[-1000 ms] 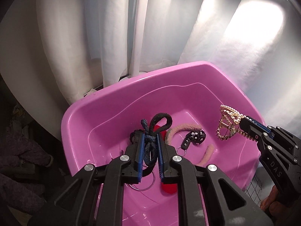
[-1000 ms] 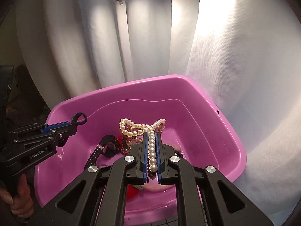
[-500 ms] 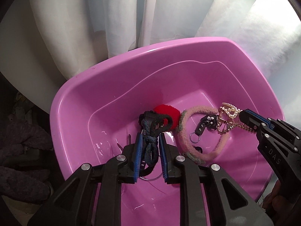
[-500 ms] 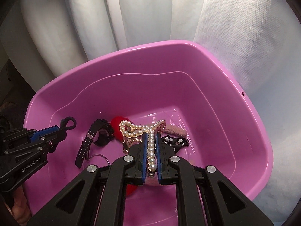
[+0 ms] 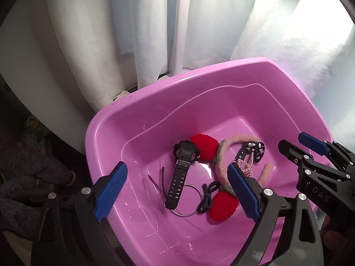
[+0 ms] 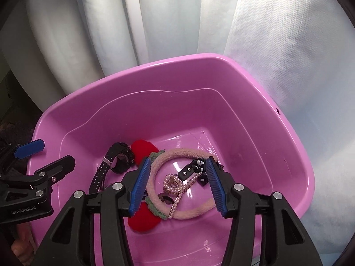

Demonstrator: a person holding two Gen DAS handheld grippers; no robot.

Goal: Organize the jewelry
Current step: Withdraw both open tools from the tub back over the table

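A pink basin [image 5: 155, 119] holds the jewelry. My left gripper [image 5: 176, 167] hangs over it with its jaws opening wide and nothing between the pads. Below it lie a black watch [image 5: 180, 173] and a knotted black cord [image 5: 207, 197] beside a thin metal ring [image 5: 188, 211]. My right gripper [image 6: 177, 161] is also opening. The pearl necklace [image 6: 177, 190] lies loose on the basin floor under its jaws, inside a fuzzy pink headband [image 6: 184, 151] with red pompoms [image 6: 144, 219]. A studded black strap [image 6: 192, 169] rests beside the pearls.
White curtains [image 5: 155, 33] hang just behind the basin [image 6: 221, 71]. Dark clothing [image 5: 26, 177] is piled to the left of it. Each gripper shows at the edge of the other's view: the right gripper [image 5: 292, 140] and the left gripper [image 6: 54, 153].
Both grippers went from shut to open. The black cord fell from the left one and the pearl necklace from the right one, and both now lie on the basin floor.
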